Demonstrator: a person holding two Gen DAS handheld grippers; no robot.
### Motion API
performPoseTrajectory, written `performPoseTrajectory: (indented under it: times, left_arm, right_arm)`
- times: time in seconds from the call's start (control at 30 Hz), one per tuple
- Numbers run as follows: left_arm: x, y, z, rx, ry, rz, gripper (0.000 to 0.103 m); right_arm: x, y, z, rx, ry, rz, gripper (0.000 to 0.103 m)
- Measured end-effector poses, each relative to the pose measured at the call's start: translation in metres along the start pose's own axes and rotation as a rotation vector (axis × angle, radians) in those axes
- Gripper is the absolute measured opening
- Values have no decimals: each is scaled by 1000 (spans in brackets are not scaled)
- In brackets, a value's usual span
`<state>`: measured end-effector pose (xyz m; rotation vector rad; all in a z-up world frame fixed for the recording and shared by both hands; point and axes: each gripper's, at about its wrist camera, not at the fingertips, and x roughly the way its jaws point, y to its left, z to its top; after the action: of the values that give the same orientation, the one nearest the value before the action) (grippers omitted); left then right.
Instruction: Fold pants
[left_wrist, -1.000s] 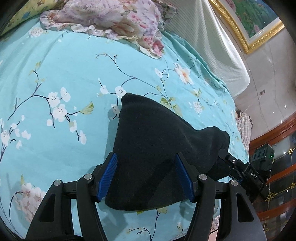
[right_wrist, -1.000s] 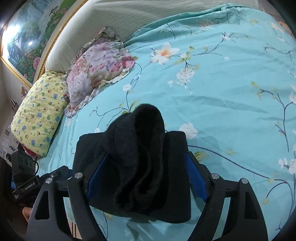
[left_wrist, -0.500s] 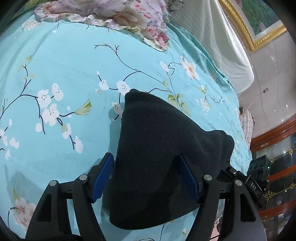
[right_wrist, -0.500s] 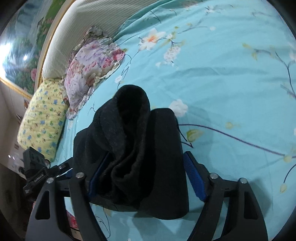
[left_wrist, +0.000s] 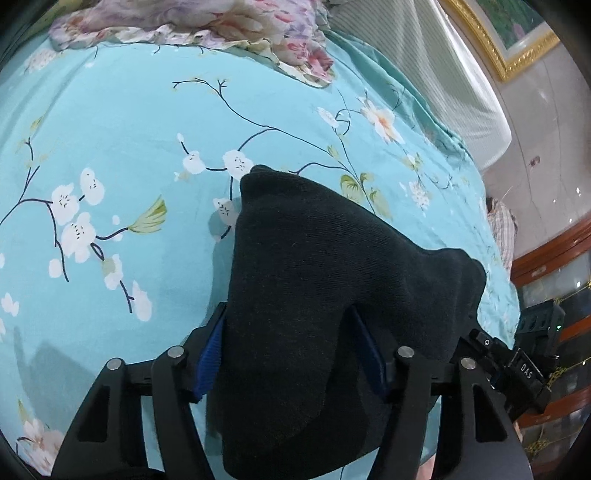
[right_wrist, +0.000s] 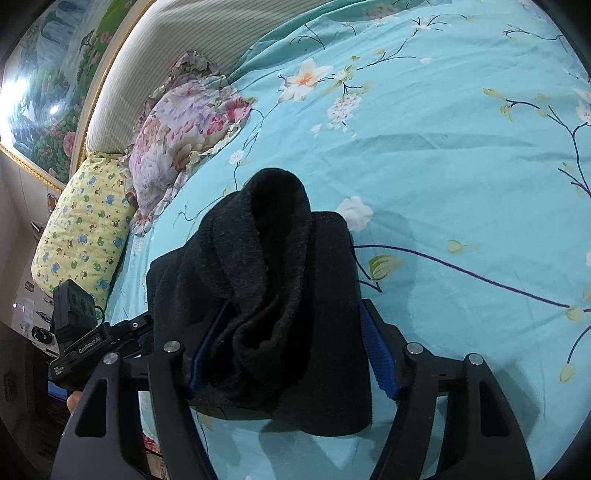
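One black pants (left_wrist: 303, 280) bundle, thickly folded, fuzzy knit, on floral bedsheet (left_wrist: 110, 122)

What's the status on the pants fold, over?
Left gripper and right gripper each straddle the folded black pants, jaws just closing. Bundle sits on the floral bedsheet. Nothing in the way; pillows well clear.

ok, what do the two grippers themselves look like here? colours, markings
Both alike: the left gripper and right gripper have black frames with silver pivot bolts and blue ribbed pads on the fingers. White lettering marks each gripper's side block as seen from the other's camera.
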<state>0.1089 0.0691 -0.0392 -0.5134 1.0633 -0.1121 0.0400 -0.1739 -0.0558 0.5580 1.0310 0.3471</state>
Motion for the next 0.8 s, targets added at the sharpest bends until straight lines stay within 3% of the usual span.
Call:
performPoseTrajectory:
  times: [0.27,0.4,0.63,0.8]
  left_arm:
    - [-6,-9,-4,51,-27,28,45]
    - [-15,-13,-8,63,-50,46,38]
    - [-39,-13,-13,63,-89,56,33]
    - [-67,-5,-13,45,-141,56,33]
  right_arm:
    - [1,2,-2,-23,-5,-12,65]
    - [0,7,-3,-44,-10,-25,56]
    - [-14,42,-6,-167,-56,-83,45]
    - [-19,54,-2,-166,-66,-25,44]
